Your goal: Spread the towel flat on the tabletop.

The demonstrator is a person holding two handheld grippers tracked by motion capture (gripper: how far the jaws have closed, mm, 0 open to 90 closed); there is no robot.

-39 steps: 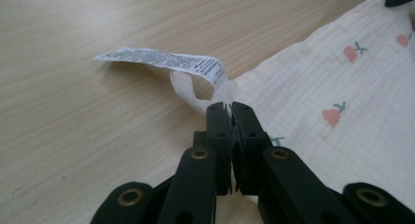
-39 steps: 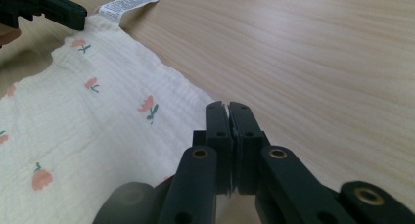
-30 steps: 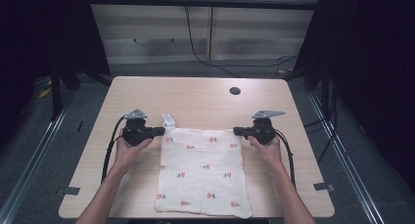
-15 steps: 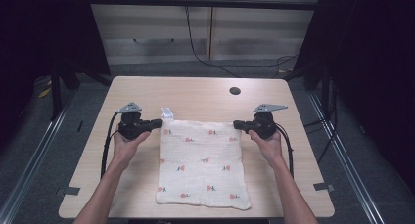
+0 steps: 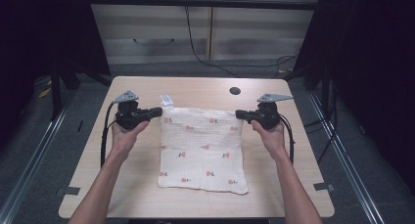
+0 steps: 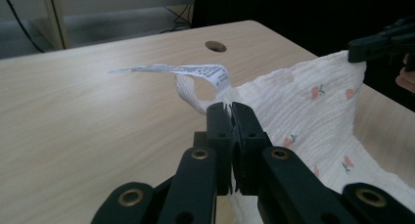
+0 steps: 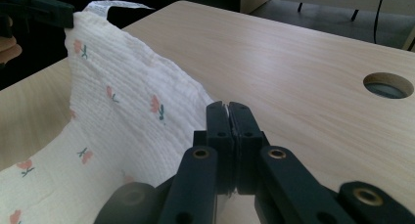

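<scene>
We see a white cloth (image 5: pixel 201 150) printed with small red flowers lying on the light wooden tabletop (image 5: pixel 137 185), its near edge flat and close to the person's side, its far edge lifted off the surface between the two hands. The left tongs (image 5: pixel 155 111) are pressed together on the far left corner of the cloth; in the left gripper view the two black jaws stand closed against each other with the white fabric (image 6: pixel 303 116) bunched between their tips (image 6: pixel 231 111). Just beyond that corner a printed care label (image 6: pixel 195 72) on a short white loop curls up and away over the bare wood (its lettering is too small for us to read). The right tongs (image 5: pixel 241 115) pinch the far right corner in the same way; in the right gripper view the jaws meet at their tips (image 7: pixel 228 109) with a thin edge of the cloth (image 7: pixel 122 106) caught in them, and the fabric rises from there in a raised ridge toward the other tongs at the upper left. Each hand grips its tool from below, the left hand (image 5: pixel 125 136) and right hand (image 5: pixel 269 136) well apart, with a black cable looping down from each. A round hole (image 5: pixel 235 91) sits in the tabletop beyond the cloth, toward the right. Behind the tabletop we see pale cabinet fronts (image 5: pixel 161 33) and a dangling black cord (image 5: pixel 195 43).
</scene>
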